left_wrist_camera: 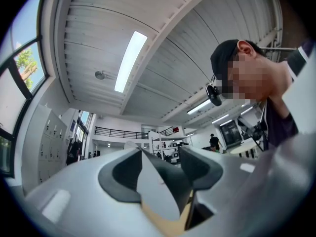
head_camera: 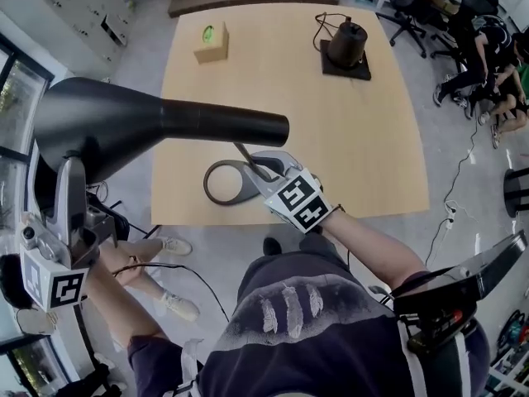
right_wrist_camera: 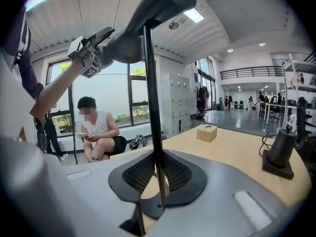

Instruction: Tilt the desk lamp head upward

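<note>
The black desk lamp has a big cone-shaped head (head_camera: 99,118) at the left of the head view. Its neck runs right to a thin stem, which rises from a ring-shaped base (head_camera: 225,184) on the wooden table (head_camera: 364,139). My right gripper (head_camera: 269,172) is shut on the stem (right_wrist_camera: 150,83) just above the base, the rod pinched between its pads (right_wrist_camera: 157,174). My left gripper (head_camera: 73,172) reaches up from the lower left to the head's rim. The rim's edge (left_wrist_camera: 163,186) fills the gap between its wide-set jaws (left_wrist_camera: 160,174).
A small wooden box with a green mark (head_camera: 212,42) stands at the table's far left. A black device on a square base with a cable (head_camera: 345,48) stands at the far right. A person sits on the floor by the windows (right_wrist_camera: 96,132). Other people and office chairs (head_camera: 488,64) are beyond the table's right side.
</note>
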